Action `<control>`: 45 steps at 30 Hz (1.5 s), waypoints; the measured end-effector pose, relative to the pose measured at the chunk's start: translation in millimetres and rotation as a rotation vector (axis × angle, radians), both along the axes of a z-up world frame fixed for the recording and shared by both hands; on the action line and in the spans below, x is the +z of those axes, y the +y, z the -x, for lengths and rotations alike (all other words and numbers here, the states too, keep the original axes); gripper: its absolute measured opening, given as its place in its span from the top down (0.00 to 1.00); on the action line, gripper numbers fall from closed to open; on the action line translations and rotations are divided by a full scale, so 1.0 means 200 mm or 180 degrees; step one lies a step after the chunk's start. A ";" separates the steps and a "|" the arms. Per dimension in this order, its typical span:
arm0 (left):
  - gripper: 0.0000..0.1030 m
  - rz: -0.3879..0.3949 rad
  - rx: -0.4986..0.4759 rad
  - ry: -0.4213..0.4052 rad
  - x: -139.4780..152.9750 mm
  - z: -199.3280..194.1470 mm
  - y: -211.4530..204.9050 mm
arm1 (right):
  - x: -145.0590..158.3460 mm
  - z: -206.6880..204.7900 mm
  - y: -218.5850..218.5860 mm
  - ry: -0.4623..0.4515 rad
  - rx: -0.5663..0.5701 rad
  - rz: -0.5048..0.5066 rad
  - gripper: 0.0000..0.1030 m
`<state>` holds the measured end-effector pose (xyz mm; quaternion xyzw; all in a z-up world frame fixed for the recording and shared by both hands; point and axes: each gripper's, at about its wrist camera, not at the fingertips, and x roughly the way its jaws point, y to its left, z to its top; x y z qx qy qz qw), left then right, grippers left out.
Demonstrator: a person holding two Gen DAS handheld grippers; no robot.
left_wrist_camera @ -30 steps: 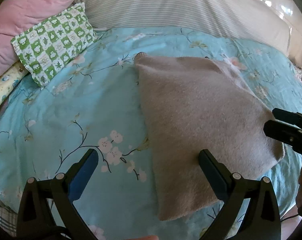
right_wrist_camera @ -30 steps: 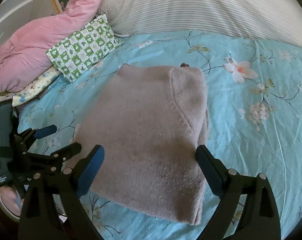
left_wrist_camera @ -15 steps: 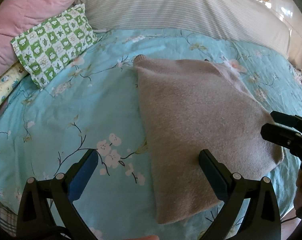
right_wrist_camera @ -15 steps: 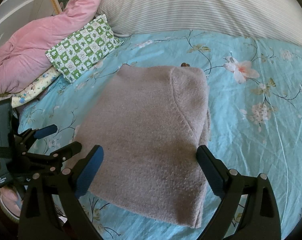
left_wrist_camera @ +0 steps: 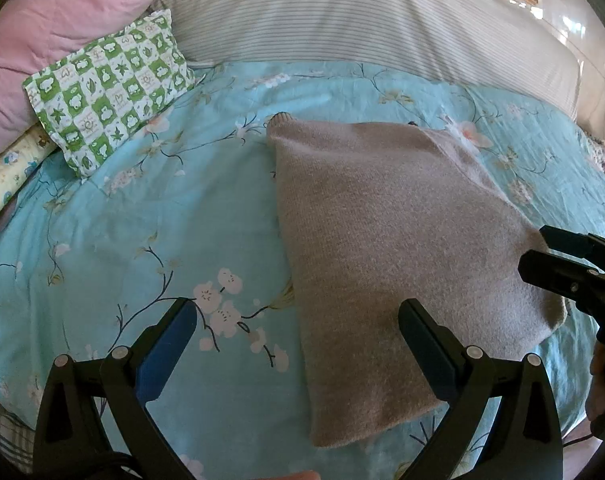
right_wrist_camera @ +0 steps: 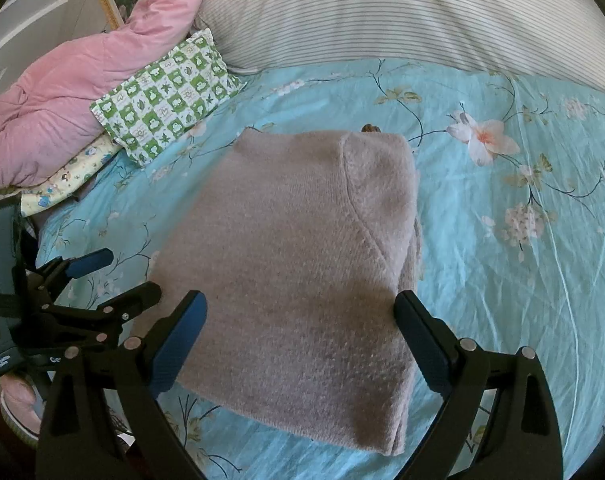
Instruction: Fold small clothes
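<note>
A folded grey sweater (right_wrist_camera: 302, 264) lies flat on a bed (right_wrist_camera: 522, 280) with a blue flowered sheet. The left gripper (left_wrist_camera: 298, 344) and right gripper (right_wrist_camera: 300, 336) hover over its near edge, jaws released and holding nothing.

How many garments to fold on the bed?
1: a folded beige sweater lying mid-bed on the blue floral sheet, between both open tongs. Others may lie outside the frame.

1. Sweater (right_wrist_camera: 302, 264): plain greyish-beige.
2. Bed sheet (right_wrist_camera: 502, 260): light blue, floral print.
3. Small pillow (left_wrist_camera: 106, 92): green-white check.
4. Quilt (right_wrist_camera: 62, 92): pink.
5. Large pillow (left_wrist_camera: 362, 16): white, thin stripes.
</note>
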<state>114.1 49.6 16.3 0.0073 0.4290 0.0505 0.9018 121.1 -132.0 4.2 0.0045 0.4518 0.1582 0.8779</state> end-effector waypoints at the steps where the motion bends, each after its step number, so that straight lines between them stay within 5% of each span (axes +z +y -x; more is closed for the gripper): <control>1: 0.02 -0.0003 0.0008 -0.0006 0.00 0.00 0.00 | 0.00 0.00 0.00 0.0001 0.0001 0.0001 0.08; 45: 0.02 -0.0030 0.0017 -0.0086 0.04 0.02 -0.03 | 0.00 0.00 0.00 0.0002 0.0007 -0.0010 0.07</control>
